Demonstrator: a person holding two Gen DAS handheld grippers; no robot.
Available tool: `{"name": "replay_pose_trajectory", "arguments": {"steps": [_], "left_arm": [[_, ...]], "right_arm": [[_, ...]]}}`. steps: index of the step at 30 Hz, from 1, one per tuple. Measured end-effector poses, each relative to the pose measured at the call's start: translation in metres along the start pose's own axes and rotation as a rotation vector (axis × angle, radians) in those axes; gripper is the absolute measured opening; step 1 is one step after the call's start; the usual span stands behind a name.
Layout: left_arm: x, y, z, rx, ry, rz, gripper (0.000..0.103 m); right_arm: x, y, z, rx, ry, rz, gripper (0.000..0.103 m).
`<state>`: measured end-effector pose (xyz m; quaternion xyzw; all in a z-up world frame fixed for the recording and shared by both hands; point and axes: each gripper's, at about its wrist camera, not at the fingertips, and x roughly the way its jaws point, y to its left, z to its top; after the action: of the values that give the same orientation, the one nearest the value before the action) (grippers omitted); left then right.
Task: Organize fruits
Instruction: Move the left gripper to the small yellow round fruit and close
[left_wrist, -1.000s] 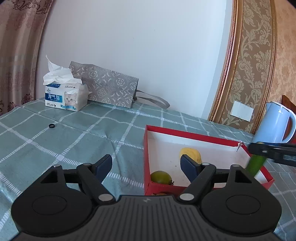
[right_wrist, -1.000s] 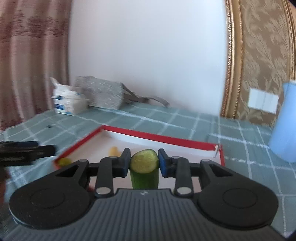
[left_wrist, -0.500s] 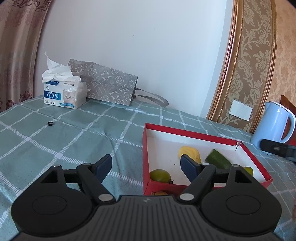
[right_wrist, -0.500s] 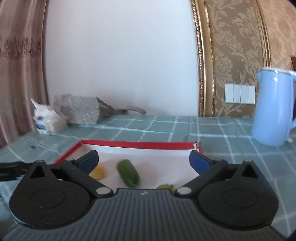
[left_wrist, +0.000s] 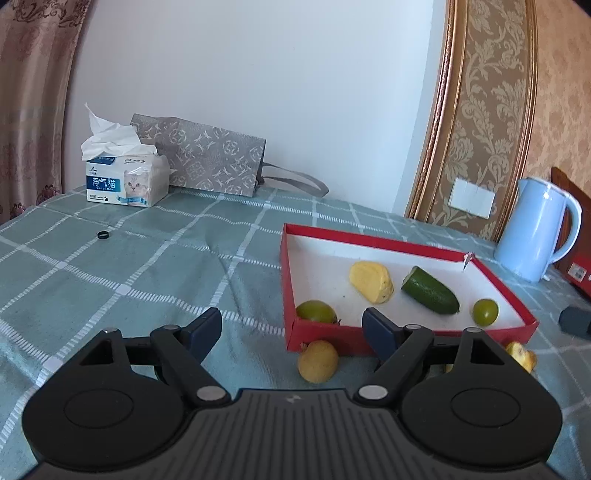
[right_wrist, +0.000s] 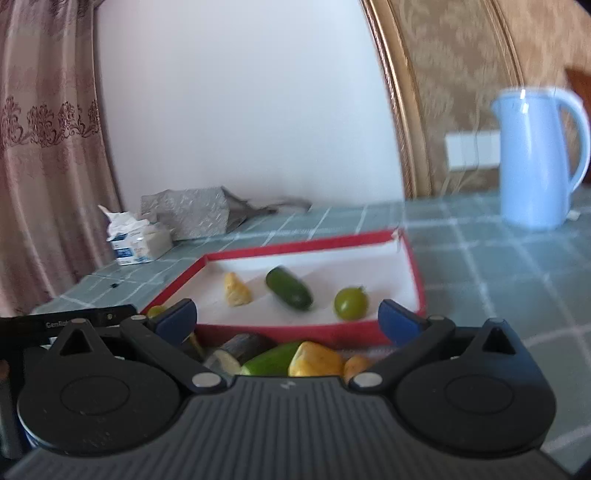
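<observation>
A red box (left_wrist: 413, 246) (right_wrist: 306, 245) with a white floor holds a cucumber piece (left_wrist: 430, 290) (right_wrist: 289, 288), a yellow fruit piece (left_wrist: 371, 282) (right_wrist: 237, 289) and two green round fruits (left_wrist: 485, 312) (left_wrist: 316, 312) (right_wrist: 351, 302). A yellow round fruit (left_wrist: 318, 360) lies on the cloth just in front of the box. More pieces lie in front of the box under my right gripper: a green piece (right_wrist: 269, 357) and a yellow piece (right_wrist: 314, 363). My left gripper (left_wrist: 291, 326) is open and empty. My right gripper (right_wrist: 287, 317) is open and empty.
A light blue kettle (left_wrist: 535, 238) (right_wrist: 535, 155) stands right of the box. A tissue box (left_wrist: 123, 182), a grey patterned bag (left_wrist: 207, 162) and a small black ring (left_wrist: 103, 234) are at the back left on the checked tablecloth (left_wrist: 147, 266).
My right gripper opened and dropped the cucumber piece into the red box, then pulled back towards the front. My left gripper rose and backed off a little.
</observation>
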<state>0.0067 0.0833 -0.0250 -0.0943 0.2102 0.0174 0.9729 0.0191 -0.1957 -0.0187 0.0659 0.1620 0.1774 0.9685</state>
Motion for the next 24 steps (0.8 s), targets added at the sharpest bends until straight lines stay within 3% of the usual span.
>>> {"name": "replay_pose_trajectory", "arguments": {"steps": [3,8,18,24], "left_arm": [[0.003,-0.009,-0.003,0.06,0.007,0.035,0.083],[0.005,-0.022,-0.008,0.145,0.019,0.028,0.083],[0.023,-0.018,-0.008,0.108,0.135,0.001,0.083],[0.025,-0.023,-0.01,0.124,0.149,-0.019,0.083]], "right_arm": [[-0.004,0.01,-0.004,-0.059,-0.023,-0.041,0.103],[-0.008,0.021,-0.005,-0.121,-0.046,-0.062,0.103],[-0.003,0.018,-0.004,-0.097,-0.013,-0.039,0.103],[-0.001,0.021,-0.006,-0.106,0.002,-0.032,0.103]]}}
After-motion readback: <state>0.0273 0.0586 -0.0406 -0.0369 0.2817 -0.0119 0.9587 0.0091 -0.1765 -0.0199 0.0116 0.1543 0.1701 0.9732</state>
